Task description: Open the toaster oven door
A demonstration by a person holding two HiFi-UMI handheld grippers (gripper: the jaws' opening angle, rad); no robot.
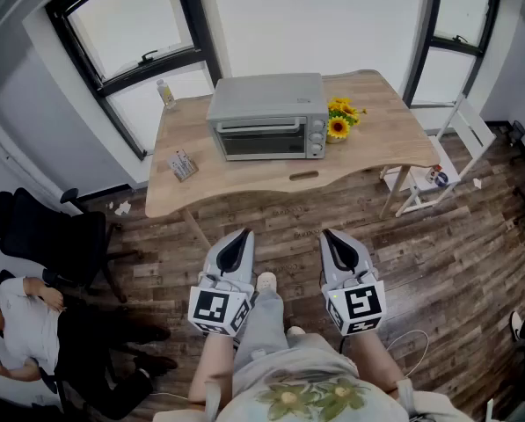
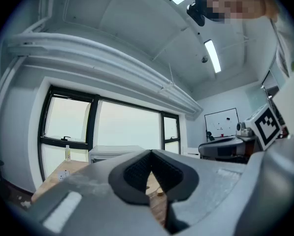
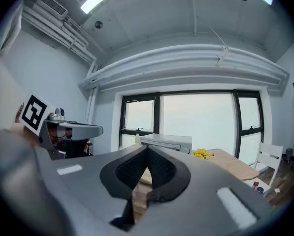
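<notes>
A silver toaster oven [image 1: 269,116] stands on the wooden table [image 1: 244,178] with its glass door shut and its knobs on the right side. It also shows far off as the toaster oven [image 3: 167,142] in the right gripper view and the toaster oven [image 2: 113,153] in the left gripper view. My left gripper [image 1: 236,246] and right gripper [image 1: 337,245] hang side by side over the floor, well short of the table. Both are shut, with nothing between their jaws.
Yellow sunflowers [image 1: 342,119] lie right of the oven. A small bottle [image 1: 165,93] stands at the table's back left and a small box [image 1: 182,164] at its front left. A white chair [image 1: 438,170] is to the right, a black office chair [image 1: 55,236] and a seated person [image 1: 16,319] to the left.
</notes>
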